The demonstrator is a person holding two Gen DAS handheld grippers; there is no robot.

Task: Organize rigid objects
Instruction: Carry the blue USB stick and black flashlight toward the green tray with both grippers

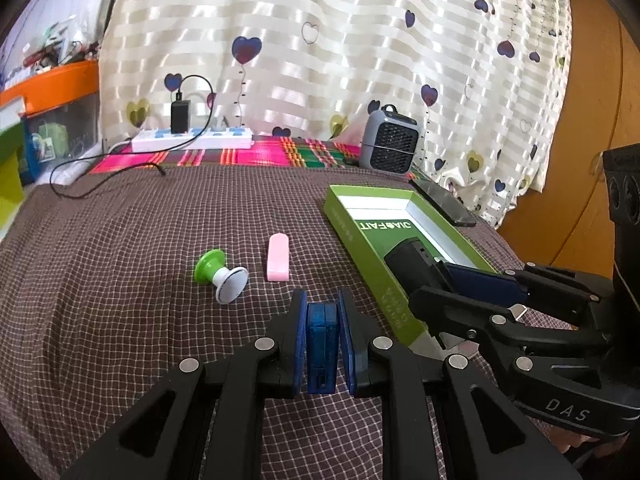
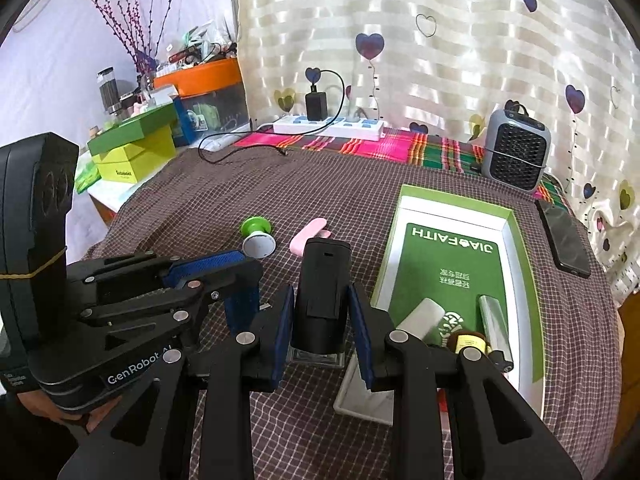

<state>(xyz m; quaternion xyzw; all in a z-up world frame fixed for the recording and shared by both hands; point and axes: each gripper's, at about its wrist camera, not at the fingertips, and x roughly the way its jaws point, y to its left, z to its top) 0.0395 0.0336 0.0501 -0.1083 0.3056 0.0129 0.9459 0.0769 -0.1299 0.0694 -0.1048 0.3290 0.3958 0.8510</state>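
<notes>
My left gripper (image 1: 322,312) is shut on a small blue translucent box (image 1: 321,344), held over the checked cloth. My right gripper (image 2: 320,300) is shut on a black cylindrical device (image 2: 324,292), held beside the near left edge of the open green box (image 2: 524,264). The right gripper also shows in the left wrist view (image 1: 444,276), with the black device (image 1: 408,264) at the green box's (image 1: 360,240) near corner. The left gripper shows in the right wrist view (image 2: 240,280). A pink eraser-like block (image 1: 278,258) and a green-and-white stamp (image 1: 220,276) lie on the cloth.
Inside the green box lie a white block (image 2: 422,316), a silver tube (image 2: 494,320) and a small yellow-and-black item (image 2: 472,342). A black phone (image 2: 564,240) lies right of the box. A grey mini fan (image 2: 516,152), a power strip (image 2: 328,124) and stacked boxes (image 2: 132,148) stand behind.
</notes>
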